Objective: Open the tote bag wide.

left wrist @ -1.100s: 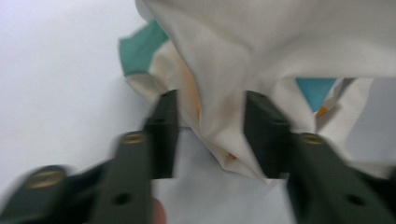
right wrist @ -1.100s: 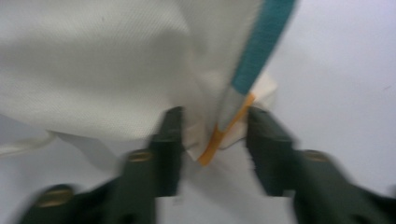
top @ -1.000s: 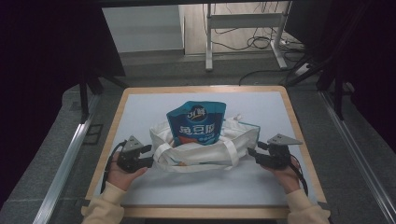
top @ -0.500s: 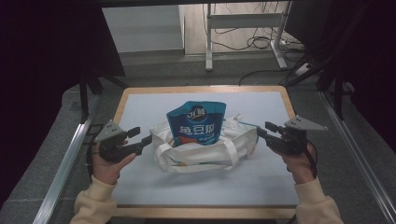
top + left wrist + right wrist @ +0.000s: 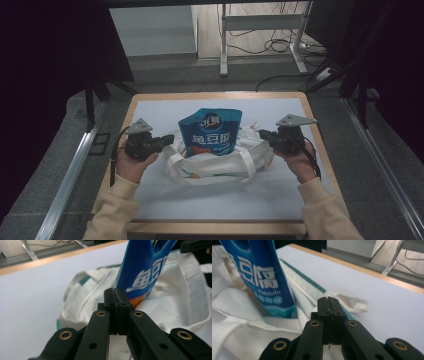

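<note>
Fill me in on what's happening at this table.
A person holds a black two-jaw gripper in each hand beside a white cloth tote bag on the white-topped table. A blue snack pouch stands upright in the bag. The left gripper and right gripper flank the bag's ends, both with jaws shut and nothing visibly between them.

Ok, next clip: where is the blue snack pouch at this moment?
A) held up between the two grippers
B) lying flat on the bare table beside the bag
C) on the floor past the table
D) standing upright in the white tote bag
D: the blue snack pouch stands upright with its base sunk in the white tote bag, while the left gripper and right gripper sit at the bag's sides with jaws closed.
</note>
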`<action>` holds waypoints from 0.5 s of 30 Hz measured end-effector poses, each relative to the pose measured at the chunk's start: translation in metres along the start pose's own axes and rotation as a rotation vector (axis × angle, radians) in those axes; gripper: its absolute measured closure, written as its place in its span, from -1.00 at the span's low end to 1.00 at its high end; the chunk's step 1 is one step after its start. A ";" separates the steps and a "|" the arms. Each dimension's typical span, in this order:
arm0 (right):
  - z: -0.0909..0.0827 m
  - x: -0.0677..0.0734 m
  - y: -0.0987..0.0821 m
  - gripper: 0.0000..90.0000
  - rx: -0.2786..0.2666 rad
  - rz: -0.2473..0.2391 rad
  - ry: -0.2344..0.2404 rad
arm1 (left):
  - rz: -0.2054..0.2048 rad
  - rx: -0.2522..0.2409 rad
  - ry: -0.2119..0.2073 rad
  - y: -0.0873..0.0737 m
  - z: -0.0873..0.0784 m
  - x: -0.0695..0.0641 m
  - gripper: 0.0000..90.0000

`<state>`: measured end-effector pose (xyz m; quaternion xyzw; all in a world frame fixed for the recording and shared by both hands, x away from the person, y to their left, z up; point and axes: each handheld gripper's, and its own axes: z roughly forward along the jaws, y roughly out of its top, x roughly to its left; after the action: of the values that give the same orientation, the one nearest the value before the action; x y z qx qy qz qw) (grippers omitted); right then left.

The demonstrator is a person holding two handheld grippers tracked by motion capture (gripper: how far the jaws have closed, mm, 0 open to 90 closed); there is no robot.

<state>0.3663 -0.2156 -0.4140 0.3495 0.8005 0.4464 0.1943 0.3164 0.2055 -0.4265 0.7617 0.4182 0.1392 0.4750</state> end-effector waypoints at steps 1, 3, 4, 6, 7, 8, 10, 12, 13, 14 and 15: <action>0.002 0.000 -0.003 0.96 0.008 0.004 0.001 | -0.007 0.009 -0.005 -0.004 0.002 0.001 0.99; 0.006 -0.001 -0.009 0.96 0.019 0.013 0.007 | -0.011 0.030 -0.011 -0.010 0.007 0.002 0.99; 0.008 -0.001 -0.015 0.96 0.023 0.023 0.014 | -0.011 0.051 -0.008 -0.016 0.011 0.002 0.99; 0.010 0.000 -0.021 0.97 0.027 0.029 0.023 | -0.013 0.069 -0.008 -0.022 0.014 0.003 0.99; 0.011 0.001 -0.024 0.97 0.029 0.026 0.027 | -0.016 0.077 -0.010 -0.026 0.016 0.003 0.99; 0.012 0.002 -0.027 0.97 0.032 0.026 0.029 | -0.016 0.077 -0.010 -0.026 0.016 0.003 0.99; 0.013 0.002 -0.031 0.97 0.035 0.027 0.035 | -0.017 0.104 -0.013 -0.034 0.021 0.004 0.98; 0.017 0.002 -0.040 0.97 0.047 0.040 0.041 | -0.014 0.121 -0.004 -0.038 0.025 0.003 0.98; 0.018 0.002 -0.043 0.97 0.051 0.043 0.041 | -0.015 0.129 -0.005 -0.041 0.028 0.003 0.98; 0.018 0.002 -0.043 0.97 0.051 0.043 0.041 | -0.015 0.129 -0.005 -0.041 0.028 0.003 0.99; 0.020 0.002 -0.049 0.97 0.057 0.047 0.039 | -0.015 0.137 -0.005 -0.043 0.030 0.003 0.98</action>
<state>0.3585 -0.2206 -0.4663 0.3649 0.8081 0.4346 0.1579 0.3146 0.1980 -0.4788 0.7897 0.4310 0.1050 0.4239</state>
